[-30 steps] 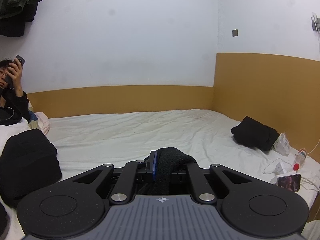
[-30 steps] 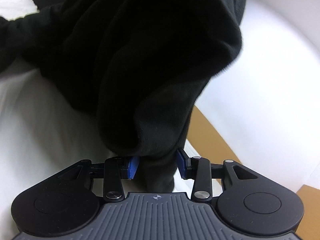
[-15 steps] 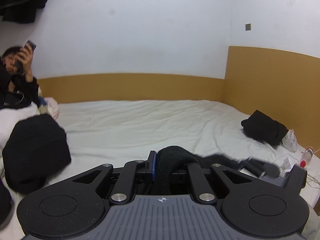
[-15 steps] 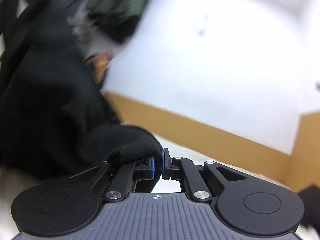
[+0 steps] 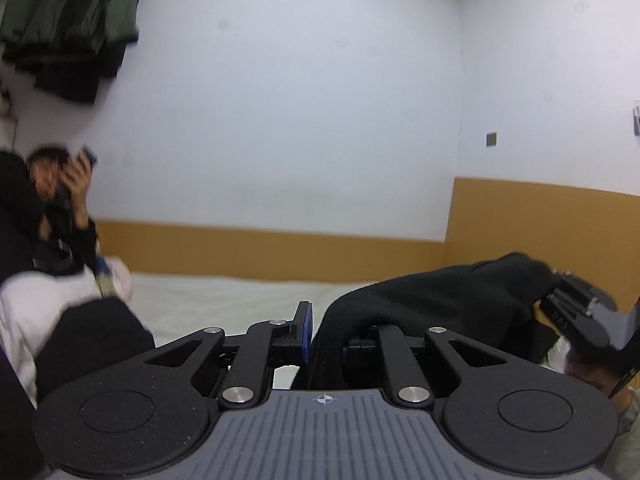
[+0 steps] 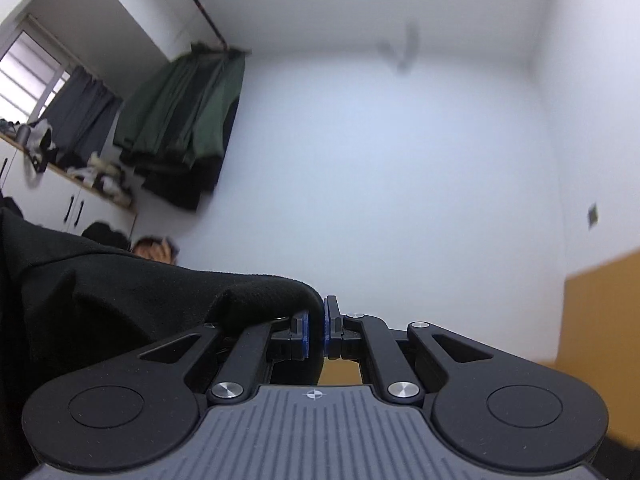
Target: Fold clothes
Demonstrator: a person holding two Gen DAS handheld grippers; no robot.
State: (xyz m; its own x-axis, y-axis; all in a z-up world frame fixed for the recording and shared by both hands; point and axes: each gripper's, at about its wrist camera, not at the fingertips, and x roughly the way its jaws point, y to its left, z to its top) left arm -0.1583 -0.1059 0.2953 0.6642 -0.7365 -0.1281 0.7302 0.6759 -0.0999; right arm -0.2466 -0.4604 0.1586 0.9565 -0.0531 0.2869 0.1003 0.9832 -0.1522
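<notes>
My left gripper (image 5: 320, 334) is shut on a black fleece garment (image 5: 432, 300), which runs from its jaws off to the right. There the right gripper (image 5: 576, 312) shows, holding the other end. In the right wrist view my right gripper (image 6: 316, 330) is shut on the same black garment (image 6: 120, 304), which drapes away to the left. Both grippers are raised and point at the white wall. The hanging part of the garment is hidden below both views.
A white bed (image 5: 224, 296) lies below, against a wall with an ochre lower band (image 5: 280, 252). A person with a phone (image 5: 60, 200) sits at the left beside a black pile (image 5: 96, 340). Green and dark clothes (image 6: 180, 120) hang from a rail.
Both grippers have lifted and tilted upward with the garment. The right gripper closed on the cloth and swung up from the bed; it now shows at the right of the left view.
</notes>
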